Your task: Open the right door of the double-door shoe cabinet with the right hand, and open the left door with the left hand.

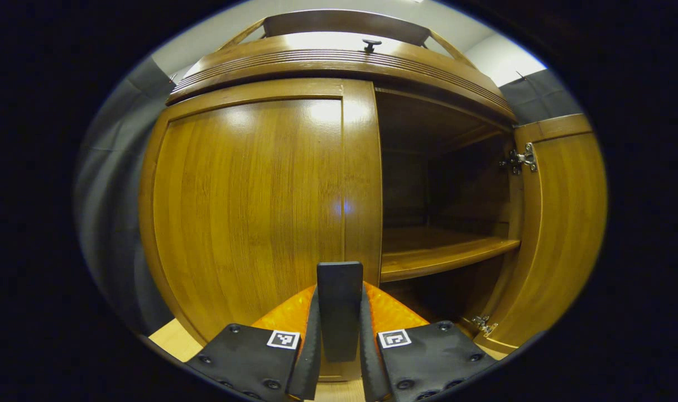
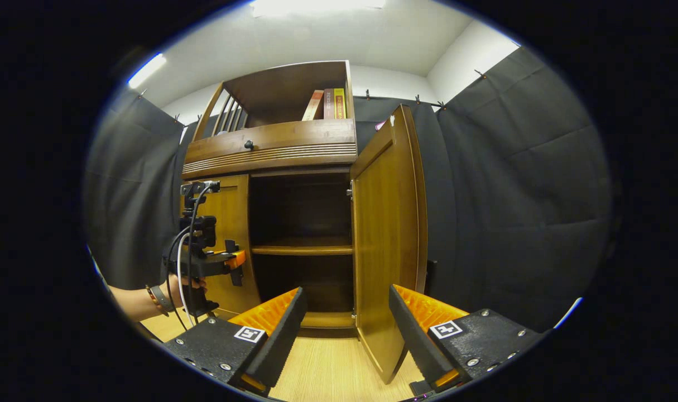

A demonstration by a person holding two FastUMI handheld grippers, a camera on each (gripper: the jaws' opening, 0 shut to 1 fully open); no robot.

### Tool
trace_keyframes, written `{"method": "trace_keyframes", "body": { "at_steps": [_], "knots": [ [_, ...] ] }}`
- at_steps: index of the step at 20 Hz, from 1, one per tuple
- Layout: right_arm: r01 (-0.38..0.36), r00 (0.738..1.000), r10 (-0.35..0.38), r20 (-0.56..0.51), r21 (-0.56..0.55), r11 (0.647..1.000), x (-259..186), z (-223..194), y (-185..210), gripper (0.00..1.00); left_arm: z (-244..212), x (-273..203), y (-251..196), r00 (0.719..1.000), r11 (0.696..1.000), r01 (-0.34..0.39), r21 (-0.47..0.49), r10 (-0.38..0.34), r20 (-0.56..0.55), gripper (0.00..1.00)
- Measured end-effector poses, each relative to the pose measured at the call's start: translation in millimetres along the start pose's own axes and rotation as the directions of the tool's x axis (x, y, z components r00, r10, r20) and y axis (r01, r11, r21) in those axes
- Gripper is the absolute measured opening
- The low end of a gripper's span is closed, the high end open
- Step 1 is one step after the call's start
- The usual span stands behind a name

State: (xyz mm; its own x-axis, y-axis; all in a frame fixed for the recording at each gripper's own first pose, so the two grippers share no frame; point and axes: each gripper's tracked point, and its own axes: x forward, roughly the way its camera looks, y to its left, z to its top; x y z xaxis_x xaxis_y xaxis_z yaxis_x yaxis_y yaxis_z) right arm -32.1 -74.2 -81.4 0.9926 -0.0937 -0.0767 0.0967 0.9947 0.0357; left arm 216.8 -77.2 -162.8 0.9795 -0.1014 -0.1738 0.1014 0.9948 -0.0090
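The wooden shoe cabinet (image 1: 339,61) stands close in the left gripper view. Its left door (image 1: 249,206) is closed. My left gripper (image 1: 339,293) is shut on that door's dark upright handle (image 1: 339,324), one finger on each side. The right door (image 1: 562,223) is swung wide open, baring a shelf (image 1: 439,251). In the right gripper view my right gripper (image 2: 345,293) is open and holds nothing; the right door (image 2: 389,234) stands open just ahead of its fingers. A hand (image 2: 185,290) holds the left gripper (image 2: 235,268) against the left door (image 2: 232,223).
A drawer with a small knob (image 2: 249,144) runs above the doors, and an upper shelf holds books (image 2: 325,103). Black cloth walls (image 2: 511,195) close in both sides. Light wood floor (image 2: 327,368) lies in front of the cabinet.
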Motion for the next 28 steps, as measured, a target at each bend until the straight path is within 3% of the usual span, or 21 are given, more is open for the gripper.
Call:
{"method": "trace_keyframes", "body": {
  "at_steps": [12, 20, 28],
  "knots": [
    [-0.003, 1.000, 0.003, -0.002, -0.010, 1.000, -21, 3, 8, 0.92, 1, -24, 2, 0.999, 0.999, -0.029, 0.032, 0.030, -0.028, 0.34],
    [-0.024, 1.000, 0.024, -0.010, 0.003, 1.000, -29, -1, 21, 0.92, 8, -98, 20, 0.998, 0.998, -0.060, 0.023, 0.060, -0.012, 0.33],
    [-0.090, 0.995, 0.089, -0.037, -0.031, 0.995, -25, -9, 43, 0.92, 15, -196, 84, 0.989, 0.988, -0.145, 0.059, 0.144, 0.005, 0.31]
  ]
}}
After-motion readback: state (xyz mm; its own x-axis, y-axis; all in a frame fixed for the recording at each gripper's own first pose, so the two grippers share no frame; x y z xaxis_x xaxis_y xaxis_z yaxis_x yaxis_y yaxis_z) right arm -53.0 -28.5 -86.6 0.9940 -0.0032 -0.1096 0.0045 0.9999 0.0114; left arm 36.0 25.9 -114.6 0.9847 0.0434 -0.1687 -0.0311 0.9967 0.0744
